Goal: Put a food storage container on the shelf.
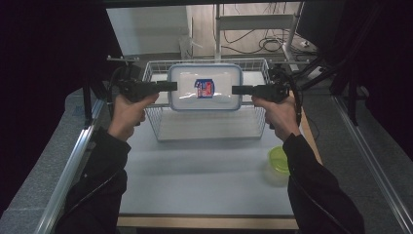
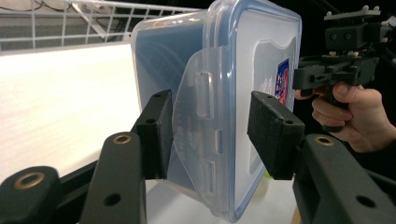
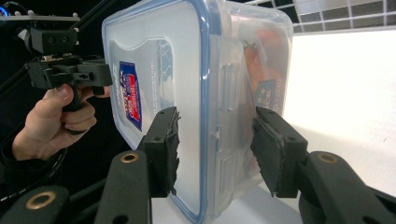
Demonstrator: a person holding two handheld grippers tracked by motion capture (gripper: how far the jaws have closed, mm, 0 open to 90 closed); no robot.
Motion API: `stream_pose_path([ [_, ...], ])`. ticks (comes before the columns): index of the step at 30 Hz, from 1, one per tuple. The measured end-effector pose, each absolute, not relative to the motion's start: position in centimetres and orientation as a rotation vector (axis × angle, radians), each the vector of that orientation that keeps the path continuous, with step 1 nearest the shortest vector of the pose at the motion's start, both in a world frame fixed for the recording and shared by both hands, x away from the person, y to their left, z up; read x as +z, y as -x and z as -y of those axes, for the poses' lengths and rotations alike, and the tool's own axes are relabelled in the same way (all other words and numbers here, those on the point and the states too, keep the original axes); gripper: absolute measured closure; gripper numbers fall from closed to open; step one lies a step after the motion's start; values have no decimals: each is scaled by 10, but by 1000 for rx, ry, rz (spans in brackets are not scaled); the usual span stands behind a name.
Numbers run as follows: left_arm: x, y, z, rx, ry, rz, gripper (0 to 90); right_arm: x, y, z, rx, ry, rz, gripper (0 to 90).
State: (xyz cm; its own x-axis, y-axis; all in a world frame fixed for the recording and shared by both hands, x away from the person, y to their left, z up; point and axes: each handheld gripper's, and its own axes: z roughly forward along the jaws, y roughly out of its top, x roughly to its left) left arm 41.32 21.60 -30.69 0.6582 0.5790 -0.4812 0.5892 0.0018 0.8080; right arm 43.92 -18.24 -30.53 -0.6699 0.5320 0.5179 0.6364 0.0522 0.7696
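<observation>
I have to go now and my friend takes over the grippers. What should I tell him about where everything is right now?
Left hand-held gripper: jaws clamp the left end of the lidded plastic box.
Right hand-held gripper: jaws clamp the box's right end.
The box hangs level in the air between them, above the wire basket. A green lidded tub sits on the table near the right sleeve.
Done: box gripped and off the table, lid on.
Left: probably setting it down; where cannot be told.

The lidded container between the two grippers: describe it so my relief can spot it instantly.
Find the white wire basket at the table's far side. Above it hangs a clear rectangular container, its ends between the jaws of the left gripper and right gripper. Blue-rimmed lid, red-and-blue label; the green tub has neither.
</observation>
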Motion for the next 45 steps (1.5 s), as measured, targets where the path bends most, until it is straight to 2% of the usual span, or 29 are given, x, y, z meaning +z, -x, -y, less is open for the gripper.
stream_pose_path([
  [14,-310,-448,-219,-39,-1603,-993,514,-296,-471,180,-1677,1258,2219,522],
  [27,-322,-461,-218,-77,-1577,-1020,516,-303,-490,180,-1650,1303,2183,521],
  [33,-319,-457,-210,37,-1655,-985,470,-308,-492,182,-1679,1292,2158,515],
  [38,-320,-456,-208,70,-1683,-978,446,-308,-491,181,-1692,1286,2193,501],
  [40,-321,-456,-206,95,-1708,-986,403,-308,-491,180,-1695,1301,2218,483],
  [44,-324,-456,-202,140,-1771,-991,399,-309,-492,178,-1699,1319,2233,457],
  [45,-324,-455,-202,147,-1747,-996,360,-309,-492,179,-1708,1320,2244,511],
])
